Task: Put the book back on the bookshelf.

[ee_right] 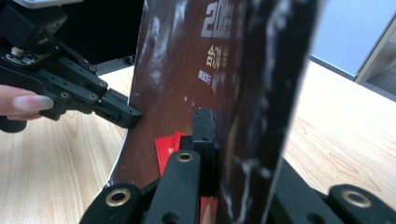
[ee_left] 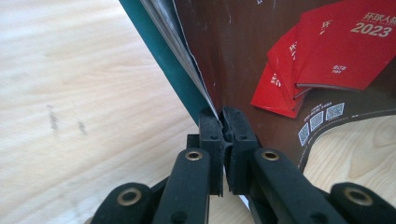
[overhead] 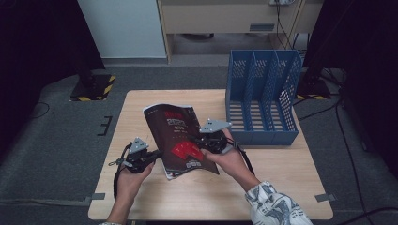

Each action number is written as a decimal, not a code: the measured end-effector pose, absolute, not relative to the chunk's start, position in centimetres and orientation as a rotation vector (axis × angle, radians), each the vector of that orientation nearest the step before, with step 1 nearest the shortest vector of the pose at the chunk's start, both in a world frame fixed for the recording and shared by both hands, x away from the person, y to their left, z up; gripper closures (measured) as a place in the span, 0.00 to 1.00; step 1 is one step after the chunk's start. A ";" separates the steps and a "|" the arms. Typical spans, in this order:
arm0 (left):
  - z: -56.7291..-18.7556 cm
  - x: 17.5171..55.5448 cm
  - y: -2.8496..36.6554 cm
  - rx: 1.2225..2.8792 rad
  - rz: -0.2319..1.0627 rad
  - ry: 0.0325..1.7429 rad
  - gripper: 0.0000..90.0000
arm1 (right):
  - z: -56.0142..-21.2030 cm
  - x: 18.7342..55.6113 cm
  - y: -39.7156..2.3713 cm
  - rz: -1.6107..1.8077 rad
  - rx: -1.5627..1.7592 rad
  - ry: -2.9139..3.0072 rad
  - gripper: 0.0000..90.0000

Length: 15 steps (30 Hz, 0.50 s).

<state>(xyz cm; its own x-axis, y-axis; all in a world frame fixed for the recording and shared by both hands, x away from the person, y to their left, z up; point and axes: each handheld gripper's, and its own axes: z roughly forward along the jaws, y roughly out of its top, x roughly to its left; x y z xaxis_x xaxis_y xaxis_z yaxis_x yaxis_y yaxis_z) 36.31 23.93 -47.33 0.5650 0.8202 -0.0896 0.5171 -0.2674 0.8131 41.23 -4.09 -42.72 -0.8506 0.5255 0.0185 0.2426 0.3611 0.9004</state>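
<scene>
A dark brown magazine (overhead: 176, 136) with red booklets printed on its cover is held up off the wooden table (overhead: 263, 187) between both grippers. My left gripper (overhead: 155, 154) is shut on its lower left edge; in the left gripper view the jaws pinch the pages of the magazine (ee_left: 280, 60) at my left gripper (ee_left: 223, 122). My right gripper (overhead: 202, 143) is shut on the right edge, and in the right gripper view the cover of the magazine (ee_right: 177, 84) bends between its jaws at my right gripper (ee_right: 219, 135). The left gripper (ee_right: 112, 109) touches the cover's far edge there.
A blue three-slot file holder (overhead: 263, 96) lies at the table's back right, close behind the right hand. Grey carpet surrounds the table, with a black stand base (overhead: 91, 86) at back left.
</scene>
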 end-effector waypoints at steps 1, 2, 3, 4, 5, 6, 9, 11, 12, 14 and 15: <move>-47.1 36.2 23.9 1.945 0.465 1.074 0.97 | -42.7 41.2 -4.0 1.484 0.677 2.353 0.95; -47.1 36.2 24.0 1.948 0.472 1.071 0.97 | -42.6 41.2 -4.0 1.480 0.672 2.353 0.95; -47.0 36.2 24.0 1.950 0.482 1.069 0.97 | -42.6 41.2 -4.0 1.480 0.671 2.354 0.95; -47.0 36.2 24.0 1.952 0.489 1.066 0.97 | -42.6 41.2 -4.0 1.478 0.668 2.352 0.94; -46.9 36.2 23.9 1.950 0.494 1.068 0.97 | -42.6 41.1 -4.0 1.476 0.671 2.349 0.95; -46.8 36.2 23.9 1.951 0.505 1.064 0.97 | -42.6 41.1 -4.0 1.466 0.669 2.341 0.95; -46.6 36.5 23.9 1.955 0.521 1.061 0.97 | -42.6 41.3 -3.9 1.457 0.668 2.324 0.95; -46.5 37.1 24.1 1.953 0.524 1.067 0.97 | -42.5 41.7 -3.7 1.456 0.672 2.312 0.95; -46.5 37.5 24.1 1.945 0.522 1.075 0.97 | -42.5 41.8 -3.6 1.459 0.674 2.307 0.95; -46.4 37.7 24.2 1.937 0.523 1.078 0.97 | -42.7 42.1 -3.5 1.460 0.683 2.298 0.95; -46.4 37.7 24.2 1.940 0.524 1.075 0.97 | -42.8 42.2 -3.5 1.466 0.685 2.294 0.95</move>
<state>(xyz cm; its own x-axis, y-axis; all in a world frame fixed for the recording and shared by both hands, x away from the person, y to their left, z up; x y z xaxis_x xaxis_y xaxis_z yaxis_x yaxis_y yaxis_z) 37.68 24.22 -46.38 0.5455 0.8374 -0.0350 0.4878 -0.2833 0.8257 42.19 -3.53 -42.83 -0.8288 0.5592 -0.0201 0.2166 0.3537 0.9099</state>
